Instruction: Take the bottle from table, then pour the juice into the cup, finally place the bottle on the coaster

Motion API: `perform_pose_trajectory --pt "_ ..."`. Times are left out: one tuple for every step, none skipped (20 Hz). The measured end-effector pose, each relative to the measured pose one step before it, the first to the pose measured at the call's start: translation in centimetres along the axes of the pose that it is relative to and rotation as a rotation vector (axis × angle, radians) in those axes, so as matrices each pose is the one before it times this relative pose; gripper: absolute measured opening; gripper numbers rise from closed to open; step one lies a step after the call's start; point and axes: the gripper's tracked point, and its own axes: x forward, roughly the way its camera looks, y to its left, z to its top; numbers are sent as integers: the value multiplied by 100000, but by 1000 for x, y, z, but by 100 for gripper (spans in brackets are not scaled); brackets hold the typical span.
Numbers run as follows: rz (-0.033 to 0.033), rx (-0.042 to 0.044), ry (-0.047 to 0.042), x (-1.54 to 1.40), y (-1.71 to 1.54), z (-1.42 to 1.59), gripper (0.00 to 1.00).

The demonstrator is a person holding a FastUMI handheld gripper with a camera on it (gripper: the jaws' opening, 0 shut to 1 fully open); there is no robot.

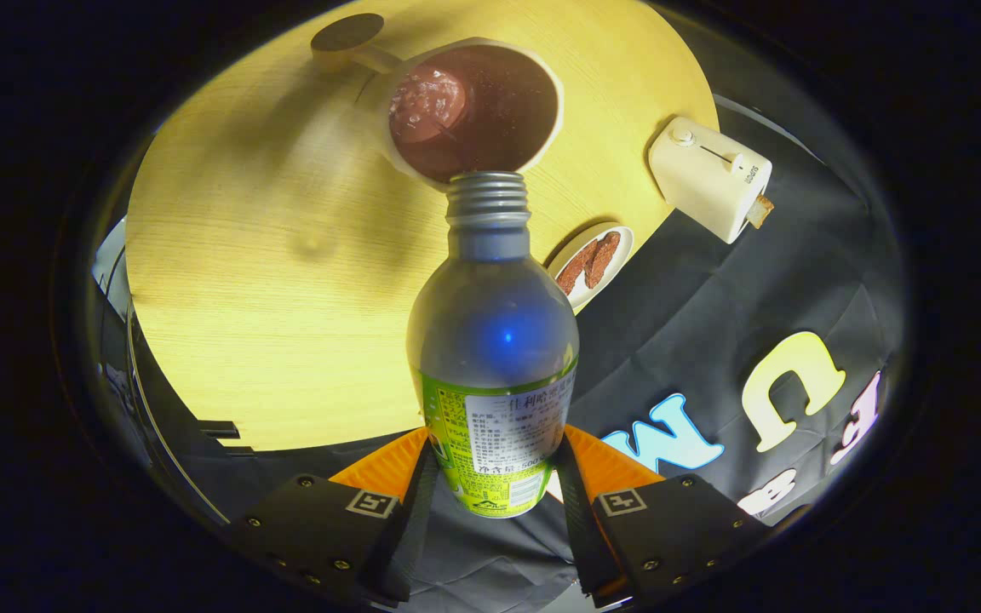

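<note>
The gripper (495, 477) clamped the uncapped bottle (495, 340), its mouth tipped over the cup (473, 106), apparently holding dark juice.

Warm light, perhaps overhead, fisheye-warped, dim edges

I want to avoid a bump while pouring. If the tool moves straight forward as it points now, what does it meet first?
Probably the cup. The tool is shut on the bottle, whose open mouth sits right at the cup's near rim, so the bottle would touch that rim first. Depth is unclear.
</note>
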Motion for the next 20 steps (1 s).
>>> perform_pose_trajectory --pt "-142 -43 -91 -5 -18 2 70" --pt "107 -92 322 -216 75 -6 70" --pt "-885 -154 473 -230 -103 -82 70" --pt "-104 239 -253 -18 -118 32 70" --pt "473 370 78 -42 173 49 70" --pt "-95 -202 124 -73 11 -33 70" --pt "-173 -43 128 -62 -64 -3 70" --pt "292 354 -9 -95 86 -69 70" --pt "47 386 115 -63 71 -10 70" --pt "-102 415 -135 -122 65 -80 70" --pt "-117 1091 -405 -148 51 -25 70" --pt "1092 1854 -577 -58 409 78 70" --pt "1019 2513 -964 -201 387 93 70" --pt "642 1780 -1003 -147 358 84 70" --pt "702 1678 -1027 -115 477 80 70" --pt "243 1403 -1061 -6 325 24 70" --pt "-184 1713 -554 -14 271 -8 70" --pt "730 1757 -799 150 375 85 71" --pt "693 2671 -1381 93 473 152 71" --pt "196 2979 -1742 74 426 161 71"
